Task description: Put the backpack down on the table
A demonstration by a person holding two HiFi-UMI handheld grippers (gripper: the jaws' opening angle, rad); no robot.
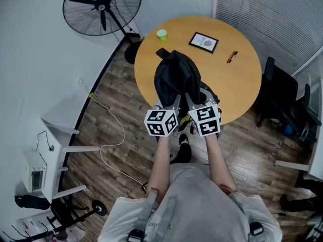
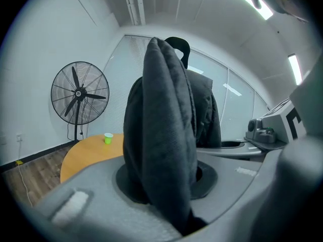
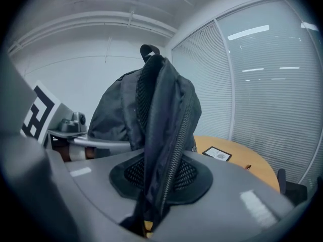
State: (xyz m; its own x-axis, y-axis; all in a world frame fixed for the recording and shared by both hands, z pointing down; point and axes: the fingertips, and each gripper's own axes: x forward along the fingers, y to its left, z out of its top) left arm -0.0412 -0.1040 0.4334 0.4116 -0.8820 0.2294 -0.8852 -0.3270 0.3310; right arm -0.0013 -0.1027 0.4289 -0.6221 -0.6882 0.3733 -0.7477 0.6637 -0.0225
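A black backpack (image 1: 174,77) stands upright over the near part of the round wooden table (image 1: 242,79). I cannot tell whether its bottom touches the tabletop. My left gripper (image 1: 170,104) is shut on a thick padded fold of the backpack (image 2: 161,135), at its near left side. My right gripper (image 1: 193,102) is shut on a zipped edge of the backpack (image 3: 164,135), at its near right side. The two grippers sit close together at the table's front edge. The pack's top loop (image 2: 176,44) points up.
On the far half of the table are a green cup (image 1: 161,35), a framed picture (image 1: 203,42) and a red pen (image 1: 232,56). A standing fan (image 1: 102,8) is at the back left. Dark office chairs (image 1: 282,92) stand to the right, and a white desk (image 1: 55,150) to the left.
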